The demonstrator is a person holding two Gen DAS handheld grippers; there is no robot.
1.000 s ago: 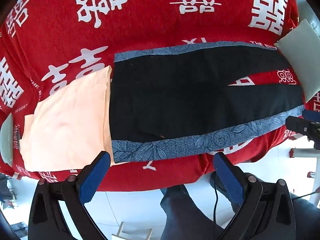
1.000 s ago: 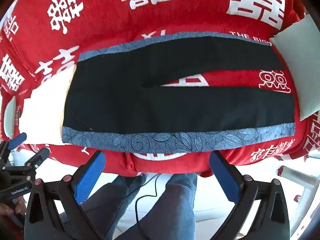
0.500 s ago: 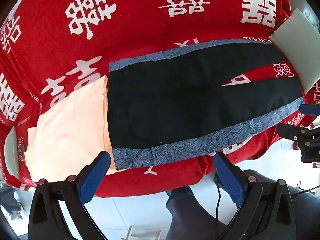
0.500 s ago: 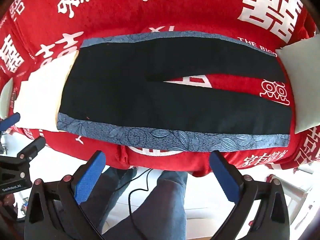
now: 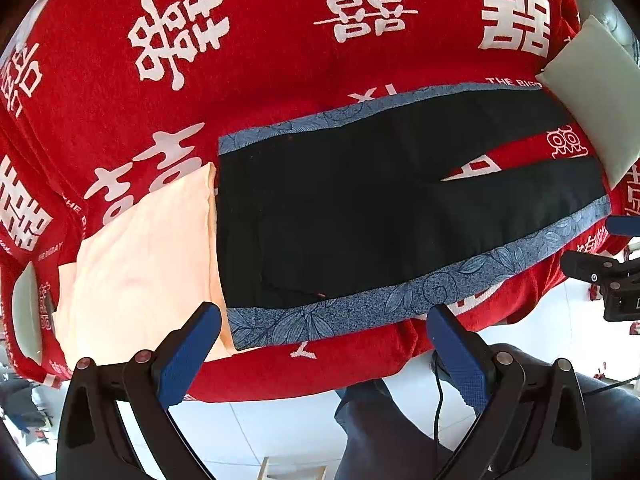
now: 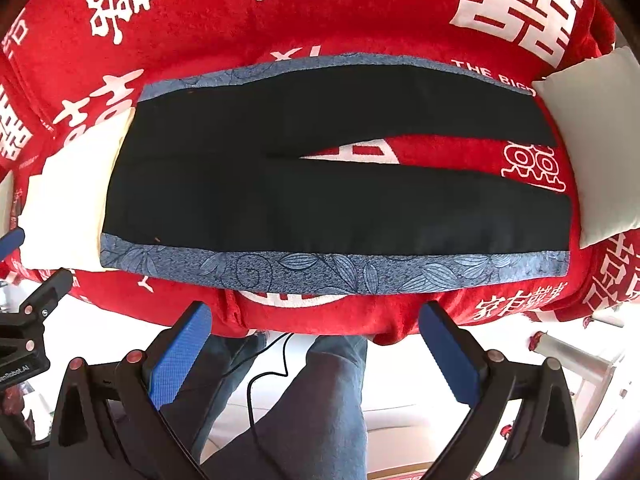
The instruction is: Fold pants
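Black pants (image 5: 360,216) with blue leaf-patterned side stripes lie flat on the red cloth, waist to the left, legs spread to the right; they also show in the right wrist view (image 6: 320,184). My left gripper (image 5: 320,344) is open and empty, held off the table's near edge below the waist corner. My right gripper (image 6: 316,336) is open and empty, off the near edge below the middle of the near leg. The right gripper also shows at the right edge of the left wrist view (image 5: 604,272).
A red cloth (image 5: 280,60) with white characters covers the table. A folded peach garment (image 5: 140,264) lies left of the waist. A folded pale garment (image 5: 600,88) lies at the leg ends, also in the right wrist view (image 6: 592,136). The person's legs (image 6: 320,400) stand below the edge.
Both grippers have drawn back and shifted slightly along the near edge; the pants sit a little higher in both views. The jaws stay open and the pants have not moved.
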